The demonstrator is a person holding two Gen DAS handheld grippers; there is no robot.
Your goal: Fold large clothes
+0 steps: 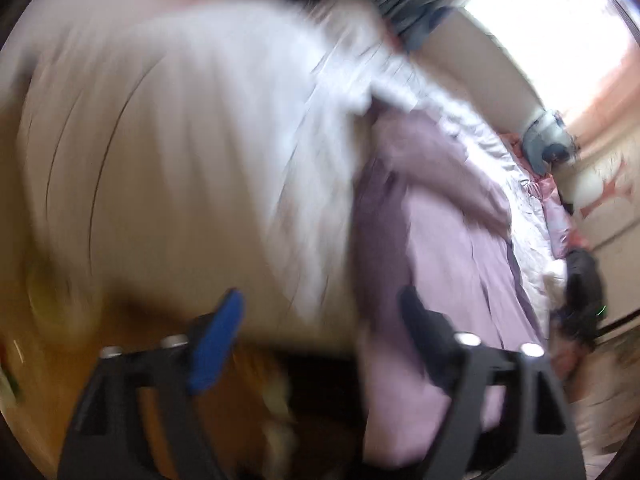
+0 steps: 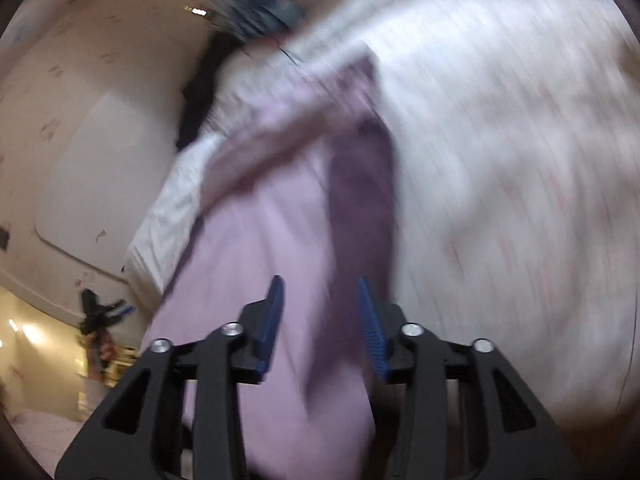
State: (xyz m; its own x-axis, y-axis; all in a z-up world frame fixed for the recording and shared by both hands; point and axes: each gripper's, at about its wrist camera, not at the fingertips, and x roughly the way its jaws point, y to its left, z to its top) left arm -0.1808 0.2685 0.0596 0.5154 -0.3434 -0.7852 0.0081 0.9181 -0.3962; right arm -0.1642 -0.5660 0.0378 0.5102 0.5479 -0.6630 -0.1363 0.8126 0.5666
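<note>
One lilac garment, two tools

Both cams sit behind their tool fingers, tilted down, close over the bed. Left wrist looks across it toward a bright window; right wrist faces a wall. Shared: lilac garment on white bedding. Heavy blur.

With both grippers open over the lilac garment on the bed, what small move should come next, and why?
Probably lower the right gripper and close it on the lilac garment. Its jaws stand apart with cloth below them but nothing pinched, and the left gripper is open and empty too. The garment lies rumpled on the bed, so nothing can be folded until an edge is held. Blur hides which edge.
</note>
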